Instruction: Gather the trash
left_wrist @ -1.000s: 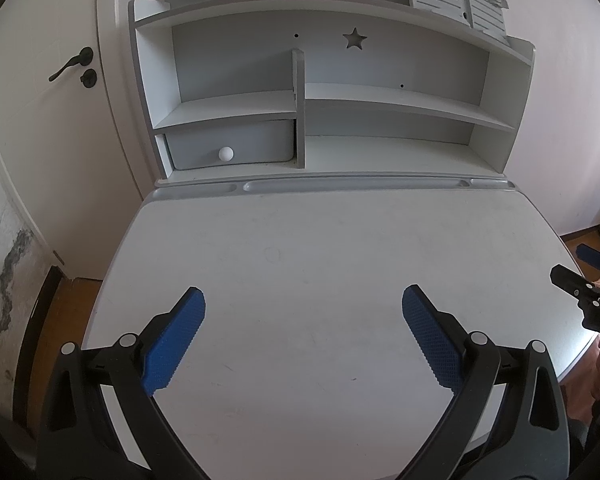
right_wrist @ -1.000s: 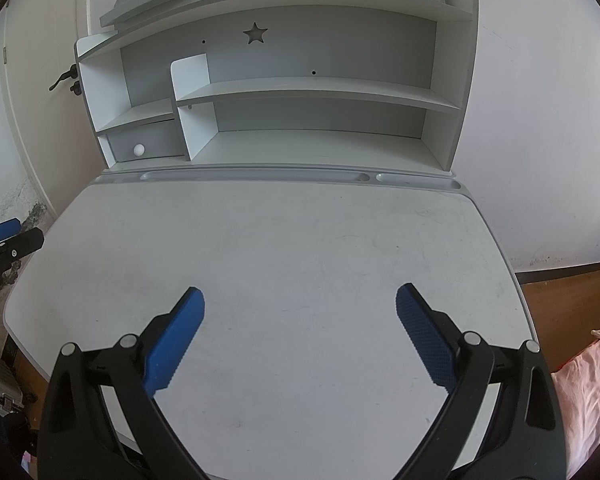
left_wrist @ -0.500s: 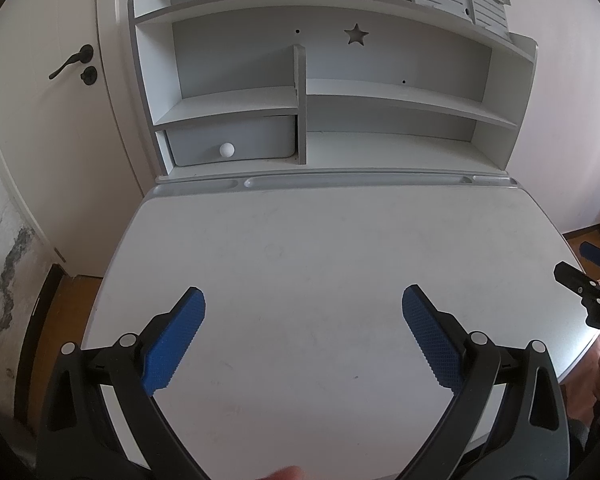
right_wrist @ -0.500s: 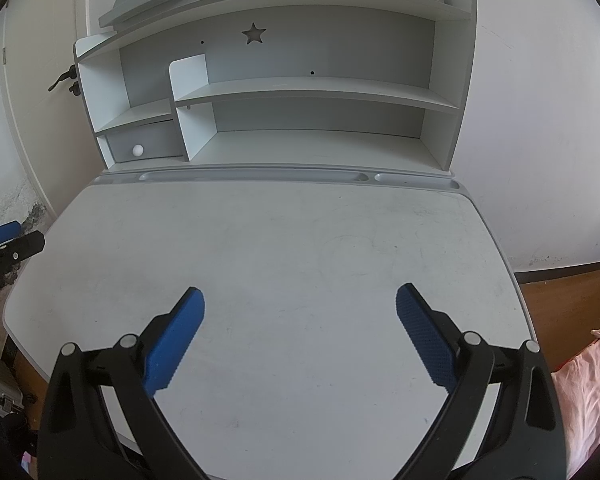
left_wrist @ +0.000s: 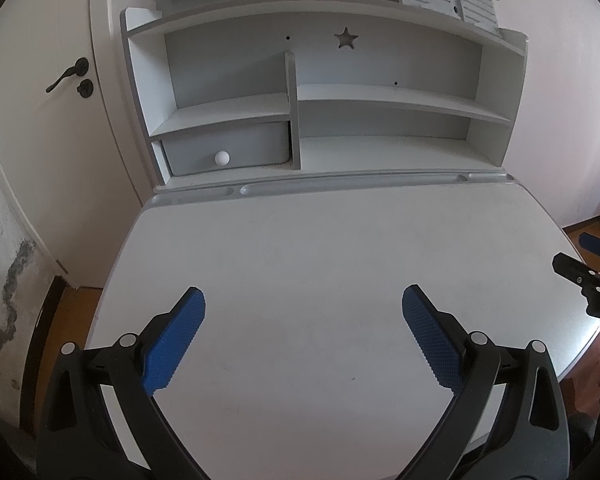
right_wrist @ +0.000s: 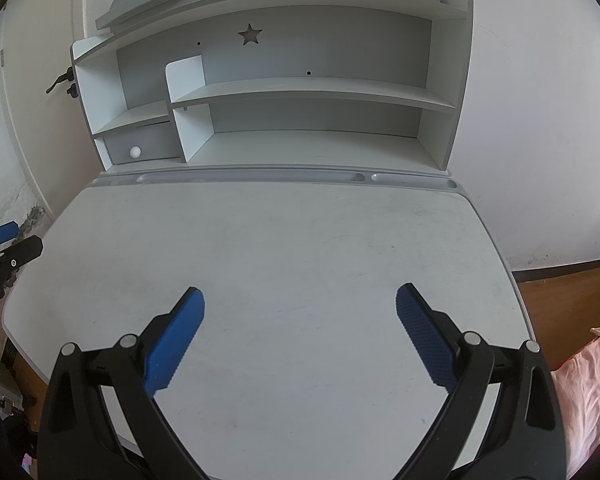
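Left gripper (left_wrist: 303, 334): blue pads spread wide, nothing between, held over desk (left_wrist: 320, 248). Right gripper (right_wrist: 300, 332): same, wide apart, nothing held, above the desktop. Hutch shelves (right_wrist: 308, 94) at back w/ closed drawer (left_wrist: 224, 154). Trash: none seen on desk or shelves in either view.

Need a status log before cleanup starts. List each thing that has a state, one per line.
left gripper: open, holding nothing
right gripper: open, holding nothing
drawer: shut
door: shut
desk: bare, no trash seen
shelves: nothing on them
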`<state>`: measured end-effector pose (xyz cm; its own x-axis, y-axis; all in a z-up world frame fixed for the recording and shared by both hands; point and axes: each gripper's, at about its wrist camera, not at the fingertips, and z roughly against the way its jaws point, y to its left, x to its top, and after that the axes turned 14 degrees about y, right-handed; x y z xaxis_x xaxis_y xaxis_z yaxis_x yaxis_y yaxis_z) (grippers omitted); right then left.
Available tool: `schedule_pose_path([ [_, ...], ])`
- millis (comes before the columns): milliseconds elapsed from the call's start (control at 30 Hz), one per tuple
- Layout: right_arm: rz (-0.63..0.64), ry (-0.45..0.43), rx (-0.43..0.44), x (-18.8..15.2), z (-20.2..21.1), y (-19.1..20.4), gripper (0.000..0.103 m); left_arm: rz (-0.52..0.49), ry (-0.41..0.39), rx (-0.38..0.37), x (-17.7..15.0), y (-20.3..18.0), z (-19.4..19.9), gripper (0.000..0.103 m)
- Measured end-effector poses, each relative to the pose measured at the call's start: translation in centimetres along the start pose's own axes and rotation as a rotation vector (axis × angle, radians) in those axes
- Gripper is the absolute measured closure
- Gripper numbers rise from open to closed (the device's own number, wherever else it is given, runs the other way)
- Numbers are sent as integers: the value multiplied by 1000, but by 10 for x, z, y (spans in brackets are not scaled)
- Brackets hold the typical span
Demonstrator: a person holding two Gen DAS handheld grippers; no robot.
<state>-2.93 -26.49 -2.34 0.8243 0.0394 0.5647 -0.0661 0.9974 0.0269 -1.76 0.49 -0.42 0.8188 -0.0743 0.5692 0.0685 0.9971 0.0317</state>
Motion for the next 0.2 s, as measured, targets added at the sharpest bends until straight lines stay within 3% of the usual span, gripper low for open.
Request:
schedule_pose_path([
  [200, -2, -1, 0, 0, -1, -1, 10, 2, 27, -9, 0, 0, -5, 7],
])
